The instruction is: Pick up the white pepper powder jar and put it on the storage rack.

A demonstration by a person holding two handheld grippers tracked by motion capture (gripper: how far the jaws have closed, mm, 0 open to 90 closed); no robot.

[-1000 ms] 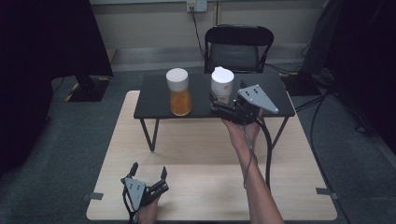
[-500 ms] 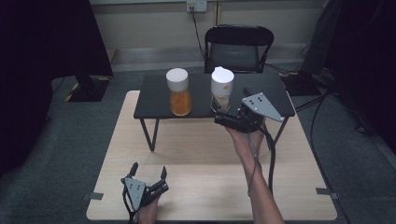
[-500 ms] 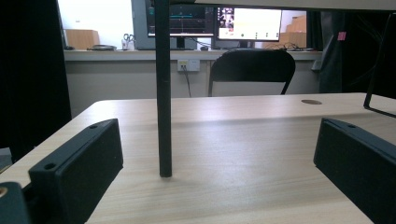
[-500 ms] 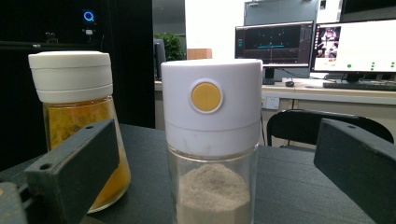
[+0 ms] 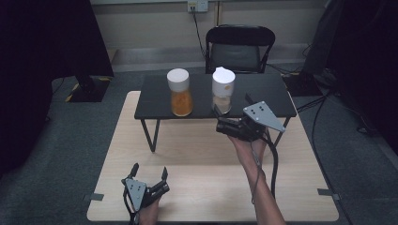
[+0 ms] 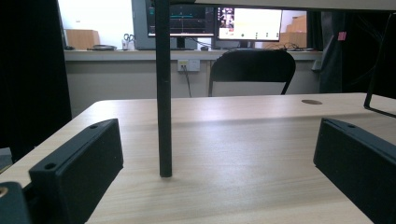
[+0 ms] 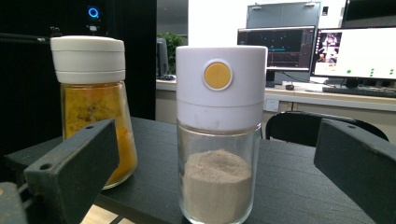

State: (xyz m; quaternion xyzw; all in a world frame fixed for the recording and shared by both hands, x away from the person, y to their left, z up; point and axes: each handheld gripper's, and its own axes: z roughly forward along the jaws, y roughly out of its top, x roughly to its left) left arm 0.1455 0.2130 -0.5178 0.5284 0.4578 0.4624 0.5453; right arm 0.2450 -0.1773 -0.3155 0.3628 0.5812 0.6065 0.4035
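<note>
Two glass jars stand on a low black stand (image 5: 263, 91). One holds orange powder (image 5: 180, 93) under a white cap. The other holds pale powder (image 5: 222, 91) and has a white lid with a yellow button (image 7: 218, 75). My right gripper (image 5: 221, 121) is open just in front of the stand's near edge and points at the pale jar (image 7: 218, 154). That jar stands a little ahead of the jaws, centred between them, with the orange jar (image 7: 95, 107) to its left. My left gripper (image 5: 149, 176) rests open near the table's front edge, with nothing between its jaws.
The stand sits on a light wooden table (image 5: 197, 154). One of its thin black legs (image 6: 163, 93) rises ahead of my left gripper (image 6: 217, 154). A black chair (image 5: 239, 47) is behind the table. A cable (image 5: 272, 159) trails from the right gripper.
My right gripper has drawn back from the pale jar toward the table's front and sunk slightly. The left gripper has not moved.
</note>
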